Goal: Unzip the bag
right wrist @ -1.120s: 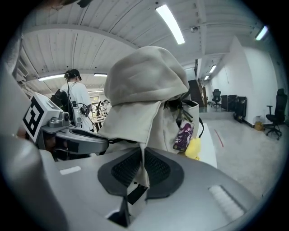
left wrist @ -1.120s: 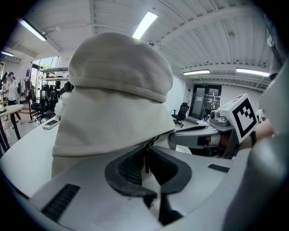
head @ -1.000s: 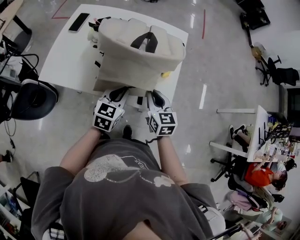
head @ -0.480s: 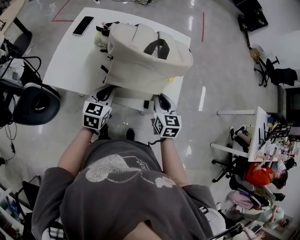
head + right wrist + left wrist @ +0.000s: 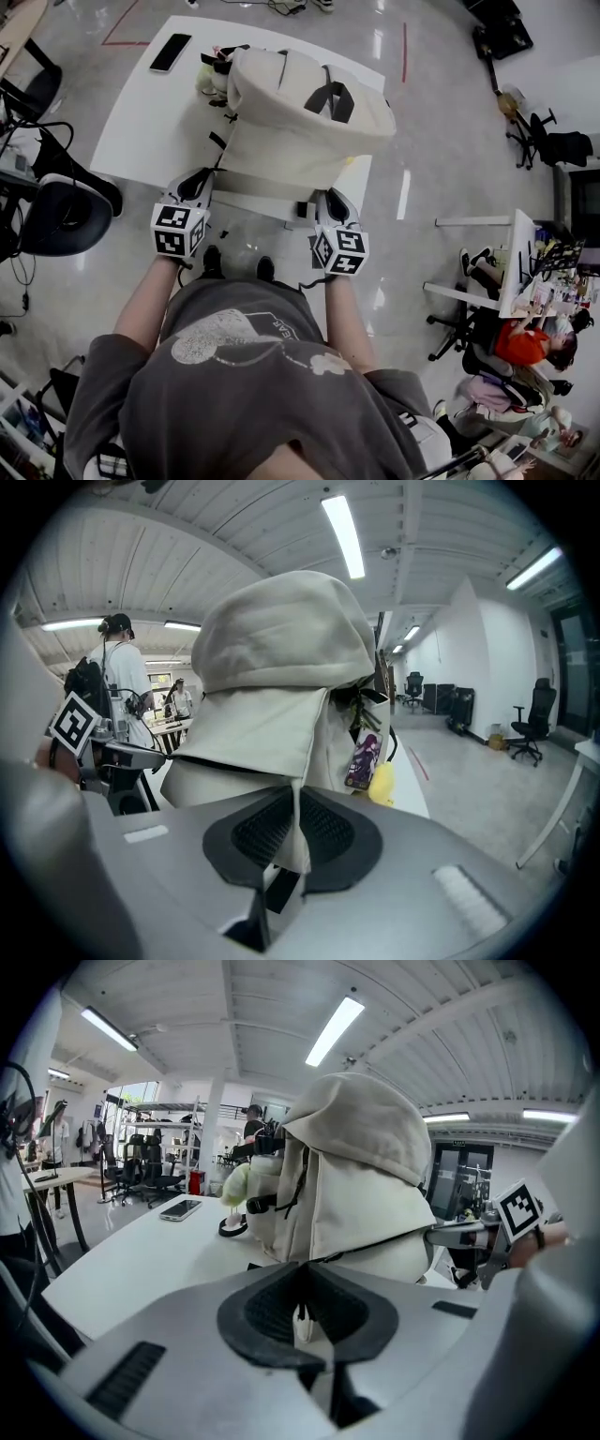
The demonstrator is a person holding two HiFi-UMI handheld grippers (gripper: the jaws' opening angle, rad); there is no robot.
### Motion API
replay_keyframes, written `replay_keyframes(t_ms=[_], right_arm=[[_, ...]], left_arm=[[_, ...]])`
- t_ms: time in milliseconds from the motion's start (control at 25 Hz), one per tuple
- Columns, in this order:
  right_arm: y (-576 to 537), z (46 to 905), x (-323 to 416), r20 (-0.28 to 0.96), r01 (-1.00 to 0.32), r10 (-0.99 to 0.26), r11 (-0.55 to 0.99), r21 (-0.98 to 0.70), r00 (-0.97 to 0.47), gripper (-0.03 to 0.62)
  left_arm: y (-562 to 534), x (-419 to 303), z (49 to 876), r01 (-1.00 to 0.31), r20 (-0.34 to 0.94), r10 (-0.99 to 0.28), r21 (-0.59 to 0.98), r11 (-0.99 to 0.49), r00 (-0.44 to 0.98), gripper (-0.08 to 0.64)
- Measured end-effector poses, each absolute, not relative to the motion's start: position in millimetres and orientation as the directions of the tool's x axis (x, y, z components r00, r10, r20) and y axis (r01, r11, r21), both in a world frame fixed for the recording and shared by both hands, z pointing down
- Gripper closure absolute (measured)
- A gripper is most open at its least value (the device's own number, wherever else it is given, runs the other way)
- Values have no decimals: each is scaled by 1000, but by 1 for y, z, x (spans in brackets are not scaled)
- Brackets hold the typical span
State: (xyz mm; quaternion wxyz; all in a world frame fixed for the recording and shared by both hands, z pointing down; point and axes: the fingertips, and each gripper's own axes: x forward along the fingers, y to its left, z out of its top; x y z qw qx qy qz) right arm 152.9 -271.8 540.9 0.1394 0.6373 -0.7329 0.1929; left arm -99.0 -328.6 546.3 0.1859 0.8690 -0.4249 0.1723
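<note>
The cream bag (image 5: 300, 131) stands on the white worktop (image 5: 141, 122). The left gripper (image 5: 197, 180), pinching the zipper pull (image 5: 302, 1322), has slid toward 9 o'clock, away from the right gripper (image 5: 335, 200), which stays clamped on the bag's fabric at its 5 o'clock corner.

Both forearms (image 5: 150, 298) reached forward from the torso, roughly parallel and set apart. The left gripper (image 5: 199, 180) had its jaws pressed together on a small pale tab (image 5: 302, 1322). The right gripper (image 5: 330, 200), about level with it, had its jaws clamped on a fold of cream fabric (image 5: 295, 842).
</note>
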Motion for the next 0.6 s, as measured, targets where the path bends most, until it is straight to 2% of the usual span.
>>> replay_keyframes(t_ms=[600], right_arm=[[-262,549,151,458,-992,-888,-22,-121,-37,537]], left_arm=[[-307,-90,561,-739,457,-600,225,-636,656,507]])
